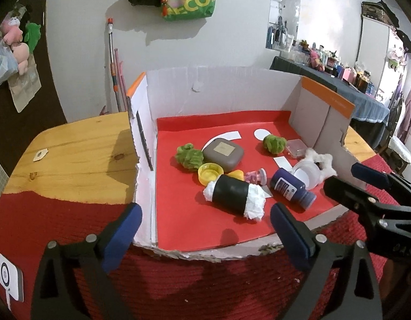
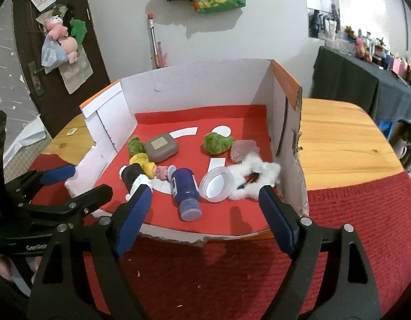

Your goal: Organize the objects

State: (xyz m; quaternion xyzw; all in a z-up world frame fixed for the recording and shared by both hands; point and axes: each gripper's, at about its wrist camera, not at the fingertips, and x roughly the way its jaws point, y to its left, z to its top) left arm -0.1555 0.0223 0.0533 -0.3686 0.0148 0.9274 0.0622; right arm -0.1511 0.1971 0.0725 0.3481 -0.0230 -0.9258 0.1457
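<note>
An open-front cardboard box with a red floor holds the objects. Inside lie a black roll with white ends, a dark blue bottle, a grey case, two green pom-poms, a yellow cap, a clear lid and white fluff. My left gripper is open and empty before the box's front edge. My right gripper is open and empty, also at the front edge.
The box stands on a wooden table with a red cloth in front. A small clear container sits near the right wall. A dark cluttered table stands at far right.
</note>
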